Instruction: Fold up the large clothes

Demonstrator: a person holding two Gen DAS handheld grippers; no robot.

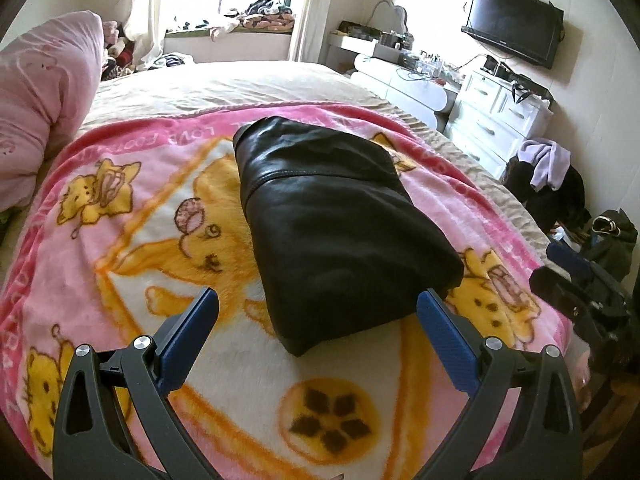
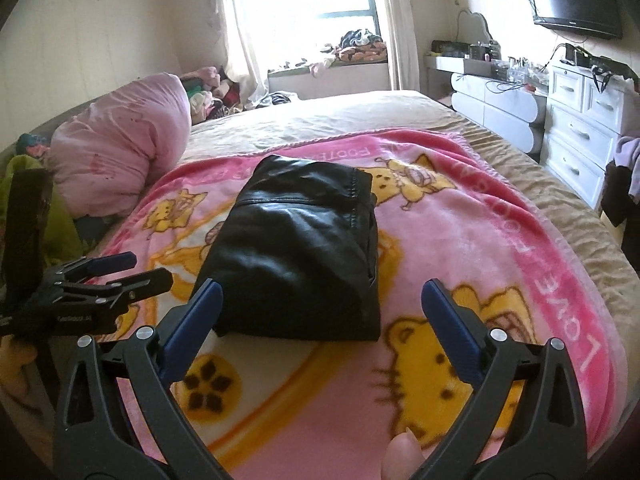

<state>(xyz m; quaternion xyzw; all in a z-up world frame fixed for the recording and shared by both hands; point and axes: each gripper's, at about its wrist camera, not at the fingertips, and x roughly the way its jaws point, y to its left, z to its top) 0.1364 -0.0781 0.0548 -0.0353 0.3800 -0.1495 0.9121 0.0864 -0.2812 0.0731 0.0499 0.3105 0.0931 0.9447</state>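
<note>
Nearest to us, the left gripper [image 1: 318, 306] has its blue-padded fingers [image 1: 188, 344] spread wide with nothing between them; they hover over the pink cartoon blanket [image 1: 120, 240], short of the garment's near edge

The right gripper [image 2: 322, 300] reads the same: fingers [image 2: 452, 332] fully spread, nothing pinched, the bundle's near edge showing in the gap but untouched as far as we can tell. A fingertip of the holding hand [image 2: 402, 454] shows at the bottom of the right view

Just beyond both sets of fingers lies the black leather garment [image 1: 332, 220], folded into a compact, thick rectangle in the middle of the blanket on the bed [image 1: 240, 84]. Edges look roughly squared; a stitched seam runs along its right side in the right view, and the top layer is creased and slightly puffed

We judge the fold on this piece essentially done: no sleeve or loose flap lies outside the bundle. What may remain is flattening, or moving it aside

Farther off: a pink quilt [image 1: 44, 92] at the bed's left, a white dresser [image 1: 496, 120] with other clothes [image 1: 544, 164] beside it; whether these belong to the task we cannot tell
</note>
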